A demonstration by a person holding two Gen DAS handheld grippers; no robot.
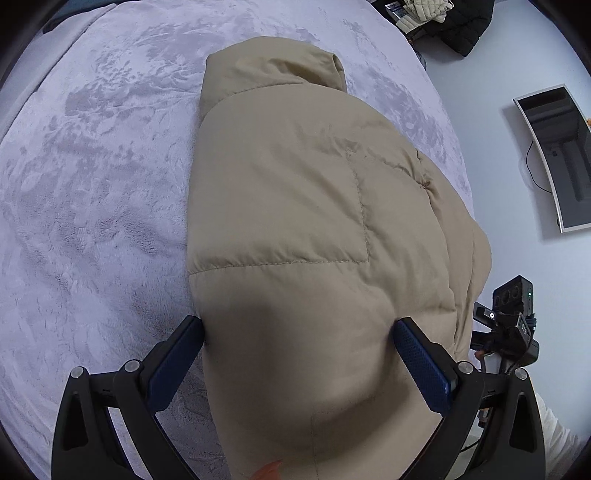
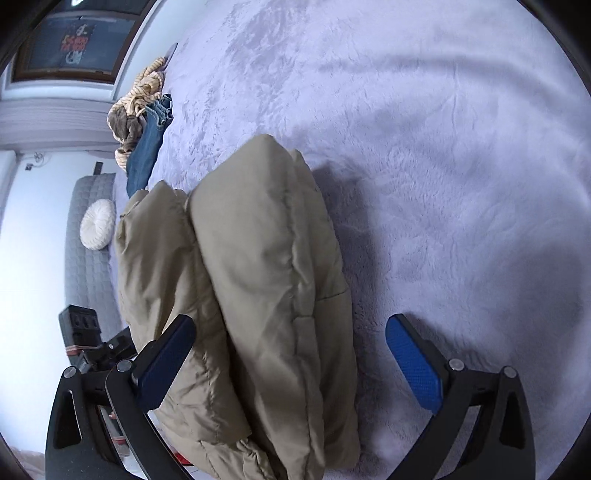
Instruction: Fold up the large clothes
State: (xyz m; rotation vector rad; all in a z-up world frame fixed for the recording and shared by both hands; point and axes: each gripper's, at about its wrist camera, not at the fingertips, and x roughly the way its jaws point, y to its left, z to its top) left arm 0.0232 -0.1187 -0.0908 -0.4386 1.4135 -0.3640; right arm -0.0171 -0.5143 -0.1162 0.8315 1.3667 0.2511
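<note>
A beige puffer jacket [image 1: 295,184] lies folded into a thick bundle on the lavender plush bed cover [image 1: 92,184]. My left gripper [image 1: 299,325] points down over its near end with the jaws spread wide. The padding fills the whole gap and touches both blue pads [image 1: 421,365]. In the right wrist view the jacket [image 2: 258,240] shows as two stacked puffy layers. My right gripper [image 2: 290,319] stands open astride it. Its left pad [image 2: 166,354] is against the fabric, and its right pad [image 2: 413,358] hangs free over the bed cover [image 2: 443,166].
A heap of jeans and striped clothes [image 2: 144,110] lies at the bed's far edge. Dark and pale jackets [image 1: 454,22] are piled at another corner. Beside the bed are a flat screen [image 1: 561,158] and a grey quilted bench with a round white cushion [image 2: 98,223].
</note>
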